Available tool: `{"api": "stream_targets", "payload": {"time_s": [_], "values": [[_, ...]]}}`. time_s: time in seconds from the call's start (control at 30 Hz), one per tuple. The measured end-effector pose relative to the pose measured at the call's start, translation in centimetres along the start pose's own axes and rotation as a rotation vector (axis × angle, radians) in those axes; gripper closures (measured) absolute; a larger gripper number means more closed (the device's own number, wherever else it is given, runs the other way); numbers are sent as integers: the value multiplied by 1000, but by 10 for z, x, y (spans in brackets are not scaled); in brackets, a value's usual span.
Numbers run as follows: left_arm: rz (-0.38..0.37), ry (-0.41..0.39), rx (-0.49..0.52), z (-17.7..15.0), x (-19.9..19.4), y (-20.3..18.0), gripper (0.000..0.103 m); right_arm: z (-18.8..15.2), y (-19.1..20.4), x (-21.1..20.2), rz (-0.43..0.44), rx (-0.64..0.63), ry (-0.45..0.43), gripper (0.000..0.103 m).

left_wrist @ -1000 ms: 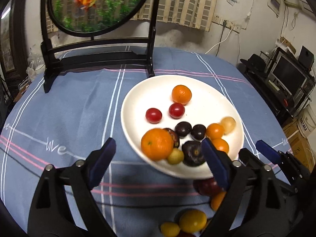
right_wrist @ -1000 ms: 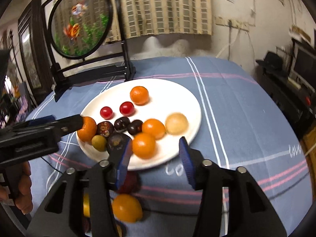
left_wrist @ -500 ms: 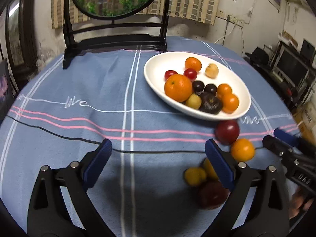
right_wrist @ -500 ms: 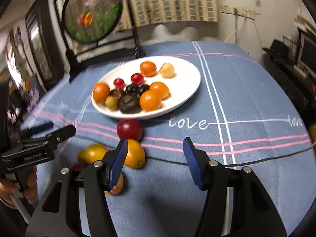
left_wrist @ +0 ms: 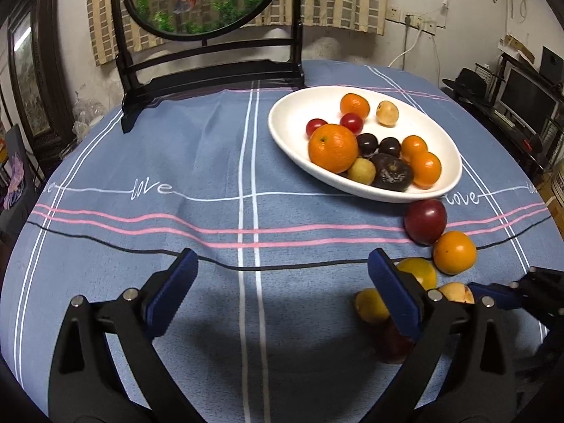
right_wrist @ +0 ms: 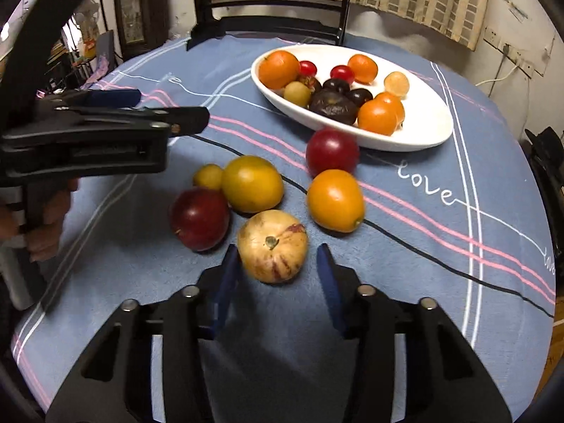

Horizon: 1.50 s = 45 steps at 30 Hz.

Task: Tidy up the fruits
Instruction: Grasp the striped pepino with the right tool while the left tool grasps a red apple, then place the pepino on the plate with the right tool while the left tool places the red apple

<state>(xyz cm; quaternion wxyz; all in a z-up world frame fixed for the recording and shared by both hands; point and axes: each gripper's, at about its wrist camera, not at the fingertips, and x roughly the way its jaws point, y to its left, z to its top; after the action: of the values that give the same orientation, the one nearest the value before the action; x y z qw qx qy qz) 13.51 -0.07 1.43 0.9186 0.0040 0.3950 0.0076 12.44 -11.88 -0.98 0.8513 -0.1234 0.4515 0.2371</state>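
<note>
A white oval plate (left_wrist: 289, 120) (right_wrist: 430, 130) holds several small fruits: oranges, cherry tomatoes, dark plums. Loose fruits lie on the blue cloth in front of it: a pale striped fruit (right_wrist: 271, 246), a red apple (right_wrist: 199, 218), a yellow fruit (right_wrist: 252, 183), an orange fruit (right_wrist: 335, 199) and a red plum (right_wrist: 331, 151). My right gripper (right_wrist: 276, 262) is open with its jaws either side of the pale striped fruit, not touching it. My left gripper (left_wrist: 282, 289) is open and empty over bare cloth, left of the loose fruits (left_wrist: 454, 252).
A black stand with a round goldfish picture (left_wrist: 204, 0) stands at the table's far side. The table edge falls away to the right, with a TV and shelves (left_wrist: 525, 102) beyond. The left gripper body (right_wrist: 88, 137) shows at the left of the right wrist view.
Both grippers have pulled back from the plate toward the near table edge. My right gripper has dropped low and now straddles the pale striped fruit. Both stay open.
</note>
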Motion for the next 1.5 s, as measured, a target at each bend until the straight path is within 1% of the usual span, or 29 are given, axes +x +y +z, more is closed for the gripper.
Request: {"api": "stream_targets", "payload": {"time_s": [0.03, 0.17, 0.3, 0.37, 0.47, 0.53, 0.63, 0.8, 0.83, 0.87, 0.9, 0.97, 1.0, 1.03, 1.1, 1.13, 1.2, 1.3, 1.37, 1.5], "values": [[-4, -4, 8, -1, -1, -2, 4, 0, 2, 4, -1, -2, -4, 63], [-38, 4, 25, -2, -4, -7, 4, 2, 3, 5, -8, -6, -31, 65], [-71, 2, 53, -5, -11, -12, 4, 6, -18, -15, -30, 58, -86, 65], [-87, 9, 69, -10, -13, -16, 4, 6, -35, -23, -48, 120, -107, 65], [-109, 27, 113, -16, -15, -26, 4, 6, -50, -26, -76, 183, -117, 65], [-112, 22, 150, -20, -18, -35, 4, 6, -54, -25, -86, 201, -120, 65], [-126, 19, 180, -24, -21, -41, 4, 7, -54, -22, -93, 203, -119, 65], [-175, 58, 200, -34, -17, -53, 6, 7, -54, -22, -101, 201, -122, 65], [-185, 65, 207, -37, -16, -56, 10, 7, -54, -22, -100, 199, -121, 65], [-194, 76, 216, -39, -14, -58, 18, 6, -53, -22, -100, 198, -121, 65], [-198, 92, 226, -41, -11, -61, 23, 7, -53, -22, -100, 196, -121, 65], [-202, 120, 217, -43, -5, -60, 49, 6, -52, -23, -98, 193, -121, 65], [-213, 140, 198, -44, -1, -59, 49, 6, -52, -23, -97, 192, -122, 65], [-229, 148, 183, -44, 1, -57, 52, 7, -51, -23, -96, 191, -122, 65], [-258, 149, 168, -44, 0, -57, 64, 7, -51, -22, -96, 190, -123, 65], [-266, 146, 170, -43, -1, -57, 64, 7, -51, -22, -96, 191, -124, 65], [-258, 139, 172, -43, -2, -58, 64, 7, -52, -23, -100, 192, -125, 65], [-259, 123, 149, -40, -6, -54, 64, 7, -52, -24, -102, 195, -133, 65], [-255, 96, 132, -37, -12, -49, 64, 7, -53, -26, -102, 199, -142, 65], [-202, 21, 111, -28, -22, -41, 64, 8, -54, -30, -104, 209, -171, 65]]}}
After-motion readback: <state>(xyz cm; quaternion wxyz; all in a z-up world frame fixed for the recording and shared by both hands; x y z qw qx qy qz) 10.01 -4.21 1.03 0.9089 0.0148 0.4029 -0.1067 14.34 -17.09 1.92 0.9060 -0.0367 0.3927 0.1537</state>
